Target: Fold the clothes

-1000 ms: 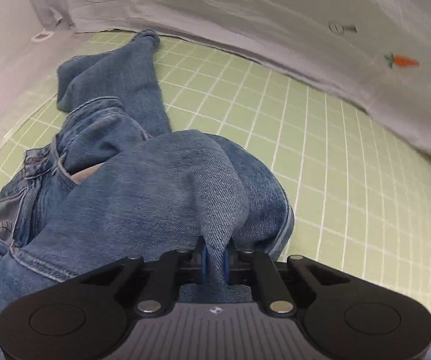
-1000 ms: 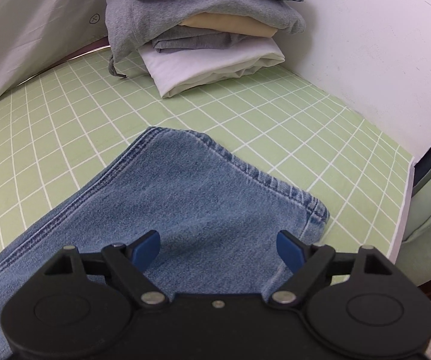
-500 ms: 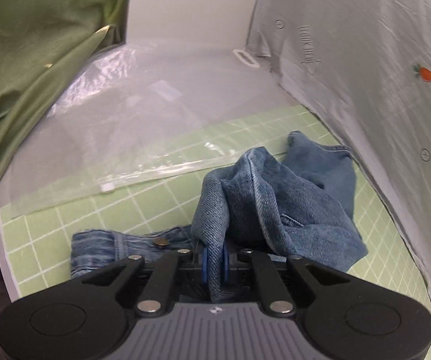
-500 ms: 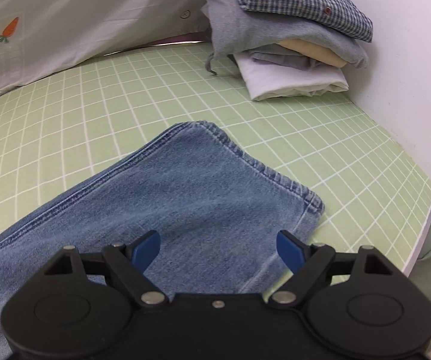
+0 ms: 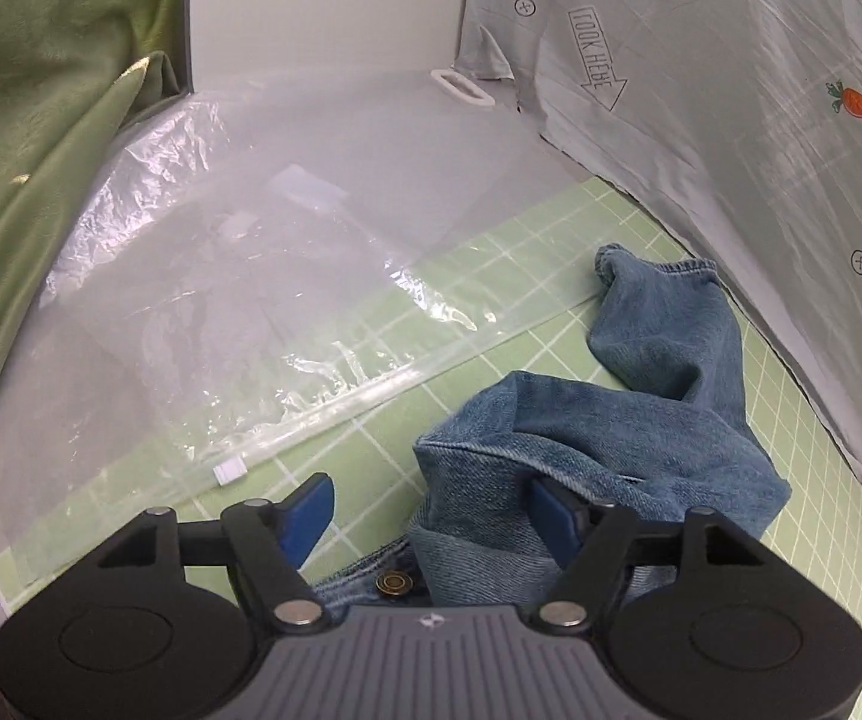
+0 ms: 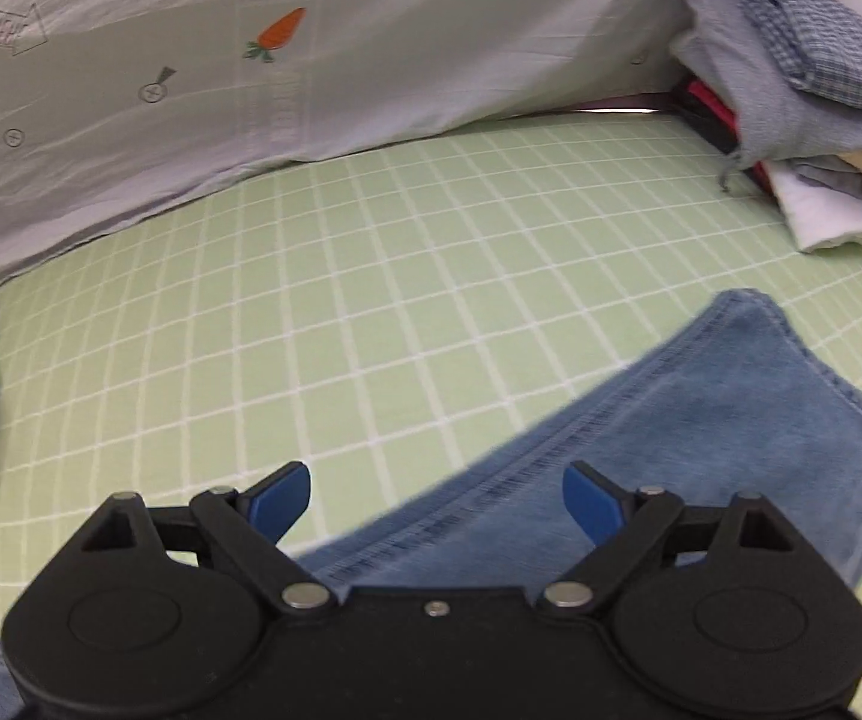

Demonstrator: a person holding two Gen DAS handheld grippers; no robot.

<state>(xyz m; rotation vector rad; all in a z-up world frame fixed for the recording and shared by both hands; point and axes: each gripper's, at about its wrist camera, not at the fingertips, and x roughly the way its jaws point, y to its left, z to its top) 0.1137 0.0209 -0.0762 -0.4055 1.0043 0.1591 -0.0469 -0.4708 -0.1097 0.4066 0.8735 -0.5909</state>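
Blue jeans (image 5: 641, 420) lie crumpled on the green grid mat (image 5: 491, 276) in the left wrist view; the waistband button (image 5: 394, 583) shows just ahead of the tool. My left gripper (image 5: 437, 510) is open over the bunched denim and holds nothing. In the right wrist view one jeans leg (image 6: 701, 432) lies flat on the mat (image 6: 371, 300), its hem at the right. My right gripper (image 6: 437, 501) is open just above that leg and empty.
A clear zip plastic bag (image 5: 239, 300) lies left of the jeans. A grey printed sheet (image 6: 251, 90) runs along the back. A stack of folded clothes (image 6: 803, 120) stands at the far right. Green fabric (image 5: 29, 120) hangs at the left.
My left gripper has opened and let go of the denim fold, which now lies on the mat. My right gripper has swung left, staying open above the leg.
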